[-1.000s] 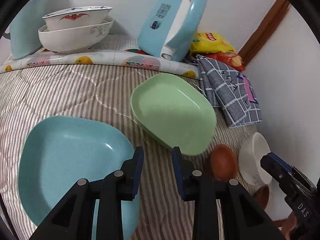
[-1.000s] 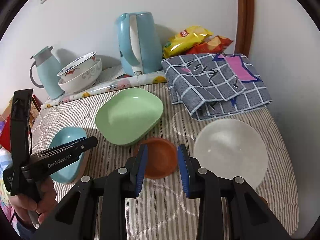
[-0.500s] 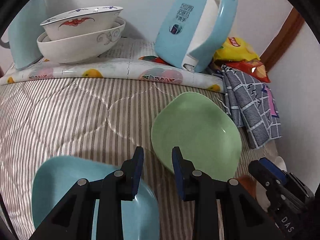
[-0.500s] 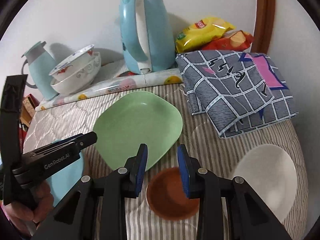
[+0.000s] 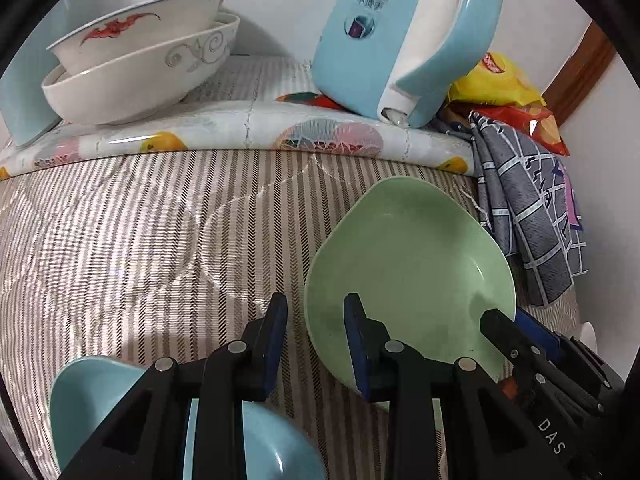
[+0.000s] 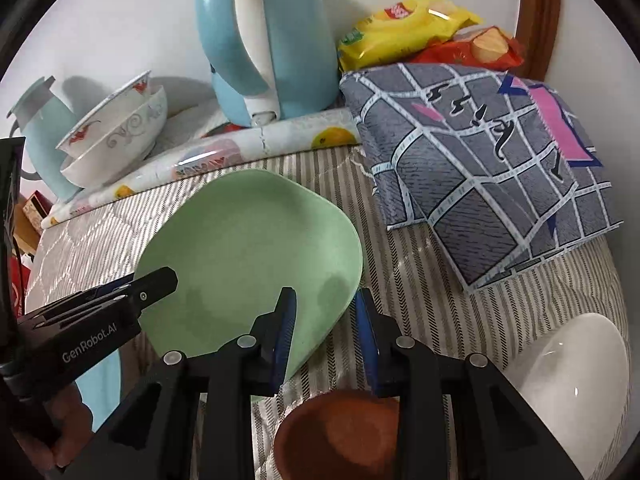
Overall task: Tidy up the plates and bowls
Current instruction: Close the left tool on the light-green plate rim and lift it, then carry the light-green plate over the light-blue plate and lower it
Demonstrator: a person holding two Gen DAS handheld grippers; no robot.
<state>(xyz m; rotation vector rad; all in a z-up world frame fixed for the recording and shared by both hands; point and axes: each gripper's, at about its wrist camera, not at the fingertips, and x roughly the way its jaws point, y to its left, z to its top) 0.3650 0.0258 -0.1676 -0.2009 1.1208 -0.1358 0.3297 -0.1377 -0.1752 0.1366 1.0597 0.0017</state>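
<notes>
Both grippers, left [image 5: 316,334] and right [image 6: 326,330], flanked the green plate [image 5: 408,272] on the bed [image 5: 140,240], jaws narrowly parted and empty (presumably straddling opposite rims to lift it).

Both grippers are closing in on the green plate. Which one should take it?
Either could, but right looks better placed: the right gripper is open with the green plate rim's corner between its jaws. The left gripper also straddles the rim, with the blue plate beneath it.
</notes>
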